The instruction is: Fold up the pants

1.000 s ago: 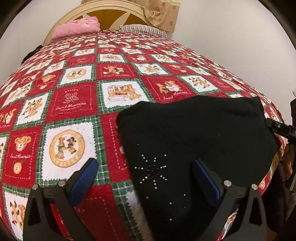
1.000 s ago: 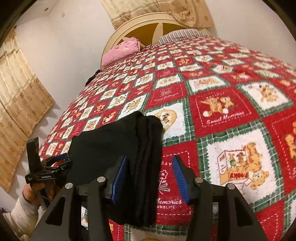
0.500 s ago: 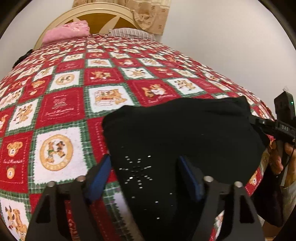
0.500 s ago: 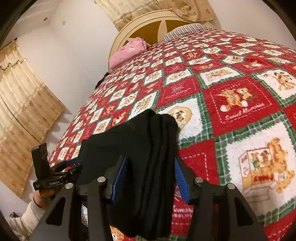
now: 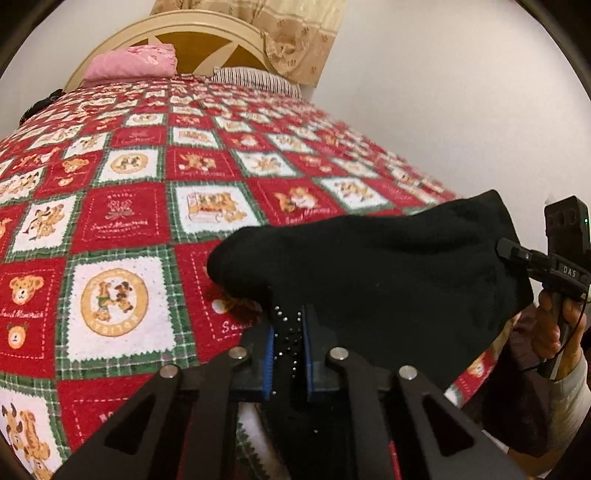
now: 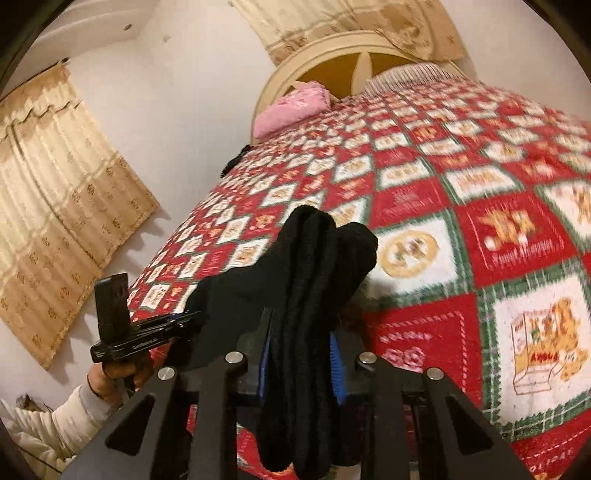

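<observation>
Pants (image 5: 388, 273): black, folded into a thick bundle, raised just above the near edge of a red, white and green patchwork quilt (image 5: 122, 221). Left gripper (image 5: 288, 354): jaws clamped on the studded end. Right gripper (image 6: 301, 354): jaws clamped on the stacked folds. Pink pillow (image 5: 133, 61): by the headboard (image 5: 177, 33), well apart.

Far quilt (image 6: 517, 122) smeared, perhaps by motion; pants (image 6: 303, 332) hide the blue pads' (image 6: 263, 365) faces
</observation>
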The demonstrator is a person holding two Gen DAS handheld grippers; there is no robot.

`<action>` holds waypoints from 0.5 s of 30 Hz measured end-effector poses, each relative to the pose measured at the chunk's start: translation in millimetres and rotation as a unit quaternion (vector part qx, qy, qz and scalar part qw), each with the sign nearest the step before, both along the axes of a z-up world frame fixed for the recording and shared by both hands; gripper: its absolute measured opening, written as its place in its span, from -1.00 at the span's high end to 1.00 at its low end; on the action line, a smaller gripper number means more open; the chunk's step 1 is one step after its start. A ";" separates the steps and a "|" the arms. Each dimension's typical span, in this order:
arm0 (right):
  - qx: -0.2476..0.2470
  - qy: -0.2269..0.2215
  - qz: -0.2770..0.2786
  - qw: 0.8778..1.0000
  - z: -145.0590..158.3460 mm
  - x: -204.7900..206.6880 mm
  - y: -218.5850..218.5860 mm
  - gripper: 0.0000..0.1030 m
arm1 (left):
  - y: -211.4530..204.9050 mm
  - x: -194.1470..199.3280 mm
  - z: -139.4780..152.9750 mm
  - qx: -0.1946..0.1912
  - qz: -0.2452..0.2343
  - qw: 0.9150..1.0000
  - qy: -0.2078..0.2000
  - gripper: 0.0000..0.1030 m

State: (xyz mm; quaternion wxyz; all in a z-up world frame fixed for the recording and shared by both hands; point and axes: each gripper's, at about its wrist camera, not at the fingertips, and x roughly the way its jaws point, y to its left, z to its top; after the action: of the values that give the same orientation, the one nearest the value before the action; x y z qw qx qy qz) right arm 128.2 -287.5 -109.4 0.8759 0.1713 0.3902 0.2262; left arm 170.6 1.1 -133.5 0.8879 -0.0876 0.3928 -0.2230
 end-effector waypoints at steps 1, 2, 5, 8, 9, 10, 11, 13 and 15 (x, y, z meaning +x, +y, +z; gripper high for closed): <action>-0.005 -0.005 0.006 1.000 6.2 0.4 4.4 0.48 | 3.7 -2.6 3.6 -0.011 0.000 1.000 -0.004 0.77; -0.008 -0.009 0.013 1.000 11.7 1.1 9.1 0.48 | 6.8 -4.0 6.0 -0.019 0.002 1.000 -0.006 0.77; -0.025 -0.020 0.032 0.999 24.9 8.0 24.1 0.48 | 21.8 -11.0 16.4 -0.033 0.015 0.999 -0.021 0.78; -0.032 -0.020 0.052 0.998 28.8 21.8 41.5 0.48 | 45.8 -15.3 27.1 -0.038 0.037 0.998 -0.033 0.79; -0.033 -0.020 0.062 0.997 29.4 28.3 49.6 0.48 | 52.9 -16.1 29.7 -0.037 0.043 0.998 -0.036 0.79; -0.034 -0.021 0.070 0.997 29.9 33.4 56.3 0.48 | 61.6 -17.1 33.4 -0.033 0.051 0.997 -0.041 0.79; -0.035 -0.022 0.081 0.996 30.4 40.0 65.5 0.48 | 70.5 -17.8 36.6 -0.028 0.060 0.997 -0.045 0.79; -0.031 -0.024 0.105 0.994 31.2 56.8 86.7 0.48 | 89.6 -18.7 42.1 -0.023 0.078 0.995 -0.052 0.79; -0.014 -0.017 0.124 0.992 30.0 73.3 104.1 0.48 | 106.6 -19.3 44.9 -0.016 0.098 0.993 -0.058 0.79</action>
State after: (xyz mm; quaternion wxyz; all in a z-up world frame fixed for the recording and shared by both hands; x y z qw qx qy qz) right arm 201.4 -183.4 -79.4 0.8500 0.1054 0.3967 0.3301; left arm 151.3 107.7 -88.6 0.9252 -0.1266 0.3270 -0.1453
